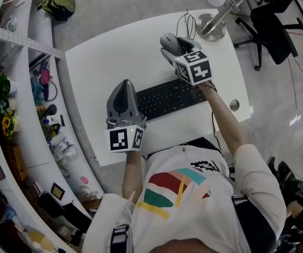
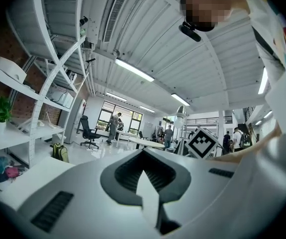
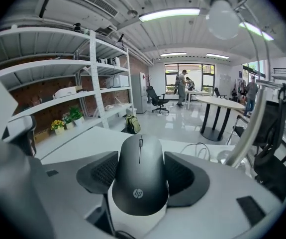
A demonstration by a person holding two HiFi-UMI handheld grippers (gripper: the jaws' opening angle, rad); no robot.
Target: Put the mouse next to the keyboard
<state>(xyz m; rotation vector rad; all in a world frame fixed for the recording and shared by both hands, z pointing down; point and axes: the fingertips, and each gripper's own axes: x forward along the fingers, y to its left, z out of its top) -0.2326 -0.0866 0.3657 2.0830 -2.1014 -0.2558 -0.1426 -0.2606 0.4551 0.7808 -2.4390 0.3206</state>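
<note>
near left edge of table point(image 1: 104, 62): left gripper point(image 1: 124, 86), pressed together, empty. along near edge: keyboard point(image 1: 167, 98). past keyboard's right end, toward far right corner: mouse point(image 1: 168, 40), pinched by its sides in right gripper point(image 3: 140, 176), long axis along jaws.

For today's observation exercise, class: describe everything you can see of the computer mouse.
The mouse is dark grey, matte plastic by its look, with a smooth rounded back, a narrow scroll wheel on its midline and a small round logo near its rear. No cable shows on it. It lies lengthwise between the right gripper's fingers, whose ribbed dark faces press its two sides. In the head view it is beyond the keyboard's far right end, near a lamp base.
</note>
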